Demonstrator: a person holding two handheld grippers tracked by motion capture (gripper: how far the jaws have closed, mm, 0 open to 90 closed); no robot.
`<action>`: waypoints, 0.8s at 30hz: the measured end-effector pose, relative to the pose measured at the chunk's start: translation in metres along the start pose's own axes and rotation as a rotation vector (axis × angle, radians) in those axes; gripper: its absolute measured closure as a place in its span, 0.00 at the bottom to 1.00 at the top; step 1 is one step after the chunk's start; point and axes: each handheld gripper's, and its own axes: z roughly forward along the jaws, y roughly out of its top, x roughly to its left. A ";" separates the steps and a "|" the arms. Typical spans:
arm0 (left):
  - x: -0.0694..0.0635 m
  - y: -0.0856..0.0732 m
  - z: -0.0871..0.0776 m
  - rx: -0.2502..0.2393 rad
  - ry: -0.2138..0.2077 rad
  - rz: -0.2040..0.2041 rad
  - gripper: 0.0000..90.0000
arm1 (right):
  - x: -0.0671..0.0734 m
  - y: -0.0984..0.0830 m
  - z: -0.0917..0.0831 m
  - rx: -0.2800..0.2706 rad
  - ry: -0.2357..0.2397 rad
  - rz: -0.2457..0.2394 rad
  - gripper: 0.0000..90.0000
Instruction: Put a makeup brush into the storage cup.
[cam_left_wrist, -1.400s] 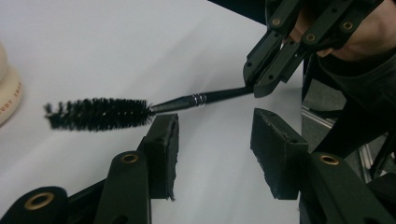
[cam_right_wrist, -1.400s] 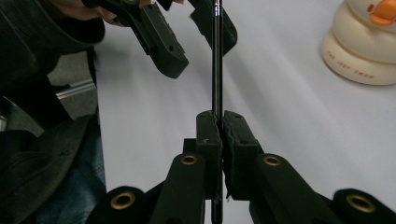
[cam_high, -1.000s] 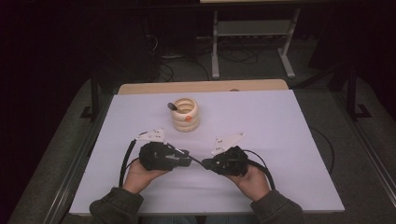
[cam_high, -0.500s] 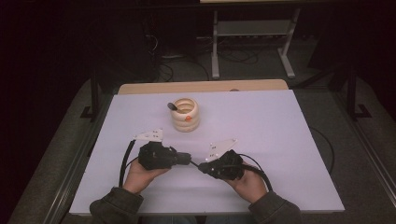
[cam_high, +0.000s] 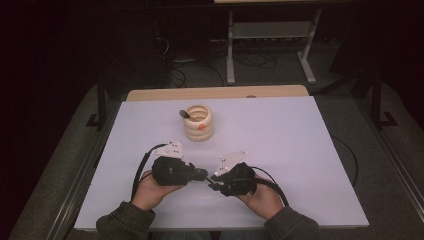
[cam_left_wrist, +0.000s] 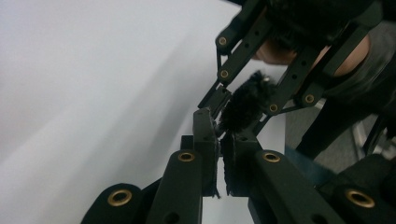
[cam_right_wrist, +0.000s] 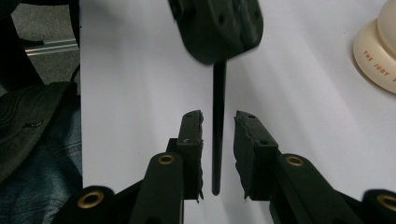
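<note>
Thin black brush (cam_right_wrist: 218, 135): straight slim handle, bushy dark bristle tip.
Left gripper (cam_left_wrist: 218, 154) fingers pinch its bristle end; handle lies between right gripper (cam_right_wrist: 218, 135) fingers, which have just been opening, now spread. Both hands nearer the table's front edge than a second ago.

A lab or test room, dimly lit; a white-covered surface (cam_high: 280, 135) stands on grey carpet (cam_high: 55, 175), cables (cam_high: 200, 75) lie tangled on the floor behind it; a metal-legged bench frame (cam_high: 270, 45) stands beyond; aluminium rails (cam_high: 75, 195) flank the surface.
</note>
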 end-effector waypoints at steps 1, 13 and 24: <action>-0.001 0.001 0.001 0.008 -0.002 0.007 0.94 | 0.000 0.000 0.000 0.004 0.001 -0.007 0.83; -0.002 0.000 0.002 0.031 0.021 0.008 0.81 | -0.003 -0.002 0.000 -0.008 0.042 0.015 0.94; 0.002 -0.006 -0.001 0.052 0.095 0.011 0.73 | -0.027 -0.019 -0.010 -0.046 0.040 0.129 0.94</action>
